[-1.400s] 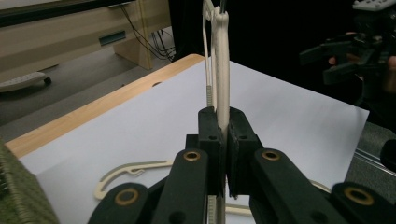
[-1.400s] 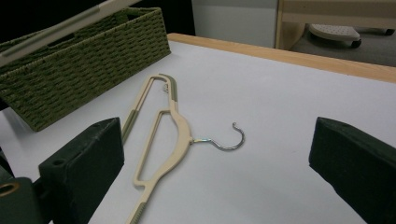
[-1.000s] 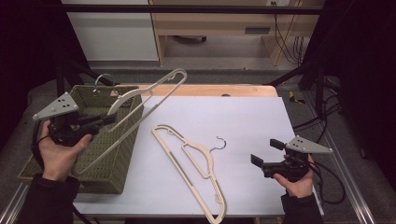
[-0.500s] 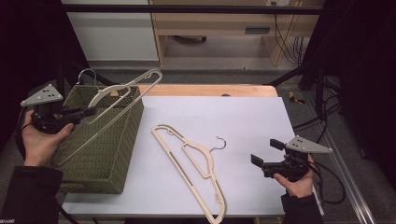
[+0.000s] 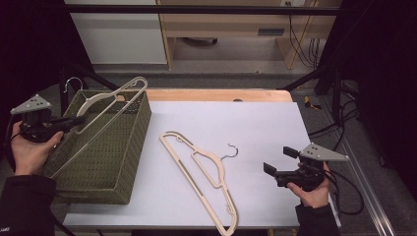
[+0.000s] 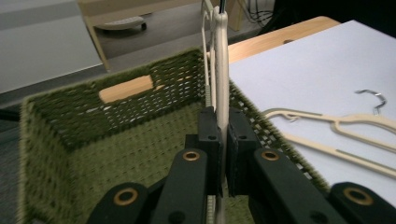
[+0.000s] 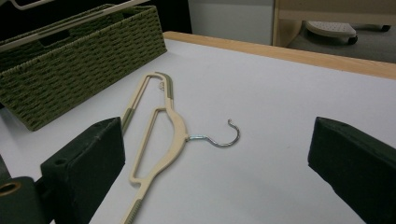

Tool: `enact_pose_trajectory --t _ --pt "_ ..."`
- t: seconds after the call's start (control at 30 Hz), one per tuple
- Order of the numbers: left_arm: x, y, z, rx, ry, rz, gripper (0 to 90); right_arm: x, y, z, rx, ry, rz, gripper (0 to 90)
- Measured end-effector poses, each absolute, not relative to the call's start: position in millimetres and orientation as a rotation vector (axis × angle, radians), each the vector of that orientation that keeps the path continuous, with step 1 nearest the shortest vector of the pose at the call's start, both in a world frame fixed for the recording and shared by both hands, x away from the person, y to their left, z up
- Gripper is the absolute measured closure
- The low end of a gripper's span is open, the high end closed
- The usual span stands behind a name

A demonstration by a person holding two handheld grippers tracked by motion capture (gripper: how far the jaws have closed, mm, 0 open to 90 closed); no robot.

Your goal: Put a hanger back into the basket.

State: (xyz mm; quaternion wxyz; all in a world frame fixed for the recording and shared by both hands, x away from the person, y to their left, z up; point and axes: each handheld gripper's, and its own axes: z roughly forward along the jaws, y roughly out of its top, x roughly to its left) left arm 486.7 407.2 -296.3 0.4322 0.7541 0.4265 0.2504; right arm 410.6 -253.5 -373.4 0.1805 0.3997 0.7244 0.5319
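My left gripper [image 5: 78, 120] is shut on a cream plastic hanger [image 5: 110, 98], gripping its bar near one end. The hanger slants over the open top of a green woven basket [image 5: 113, 162], with its metal hook past the far left corner. In the left gripper view the jaws [image 6: 223, 126] pinch the thin bar [image 6: 221, 56] above the basket's inside [image 6: 70, 135]. A second cream hanger [image 5: 206, 167] lies flat on the white table, its hook pointing right. My right gripper [image 5: 279, 161] stands open at the front right, and in its own view [image 7: 217, 140] it faces that hanger [image 7: 173, 116] with nothing between the jaws.
The basket [image 7: 74, 70] takes up the table's left side. A wooden strip [image 5: 221, 94] runs along the table's far edge. Beyond it are a wooden bench and cables on the floor. White table surface [image 5: 255, 128] lies between the flat hanger and the far edge.
My left hand has carried the held hanger leftward and slightly down, from above the basket's right wall to over its middle. The right gripper and the flat hanger have not moved.
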Motion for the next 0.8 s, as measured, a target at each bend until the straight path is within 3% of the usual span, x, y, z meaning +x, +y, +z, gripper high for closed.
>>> enact_pose_trajectory --t 0.57,0.8 --pt "484 424 -313 1.957 1.047 0.586 86.4 411 -253 -374 1.132 2.054 1.5 5.1" --pt "492 417 -341 1.989 1.104 0.56 86.4 411 -252 -374 1.137 2.055 1.501 5.3"
